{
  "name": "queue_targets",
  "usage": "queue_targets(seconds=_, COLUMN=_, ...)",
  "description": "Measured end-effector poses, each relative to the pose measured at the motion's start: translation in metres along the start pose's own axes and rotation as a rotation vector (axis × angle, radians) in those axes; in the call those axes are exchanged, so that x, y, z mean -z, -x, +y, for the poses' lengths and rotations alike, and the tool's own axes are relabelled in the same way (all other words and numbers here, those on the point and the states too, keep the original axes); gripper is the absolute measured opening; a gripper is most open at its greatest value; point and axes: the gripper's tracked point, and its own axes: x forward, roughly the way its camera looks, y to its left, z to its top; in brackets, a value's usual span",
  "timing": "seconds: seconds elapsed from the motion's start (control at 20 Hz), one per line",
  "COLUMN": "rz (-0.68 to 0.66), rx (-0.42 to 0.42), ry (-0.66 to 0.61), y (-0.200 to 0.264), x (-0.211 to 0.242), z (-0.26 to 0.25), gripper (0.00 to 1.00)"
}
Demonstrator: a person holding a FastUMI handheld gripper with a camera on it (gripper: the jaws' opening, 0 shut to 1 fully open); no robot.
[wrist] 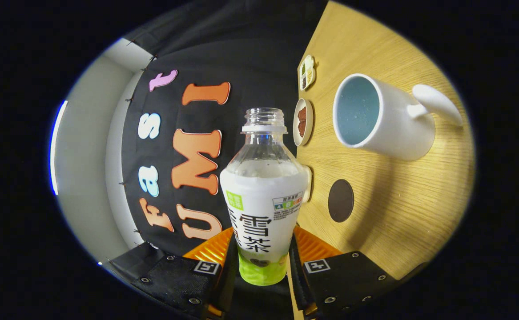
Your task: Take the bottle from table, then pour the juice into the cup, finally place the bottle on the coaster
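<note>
My gripper (261, 262) is shut on the bottle (263, 200), both fingers pressing its lower body. The bottle is clear plastic with a white and green label and no cap on its neck. The whole view is rolled sideways, so the bottle is held tipped with its mouth level with the cup. The white cup (381, 116), pale blue inside, stands on the wooden table (401, 209) beside the bottle's neck, its mouth facing the bottle and its handle on the far side. A dark round coaster (340, 201) lies on the table next to the bottle's label. No liquid shows leaving the mouth.
Two small dishes (303, 122) (307, 72) with food sit along the table's far edge by the booth wall. Another white rim (307, 182) peeks out behind the bottle's shoulder. A pale wall stands past the black cloth.
</note>
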Motion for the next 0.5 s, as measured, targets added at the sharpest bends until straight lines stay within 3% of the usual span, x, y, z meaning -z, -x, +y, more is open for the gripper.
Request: queue_targets(seconds=0.5, rz=-0.042, rx=-0.059, ry=-0.231, y=0.002, x=-0.011, z=0.014, gripper=0.54)
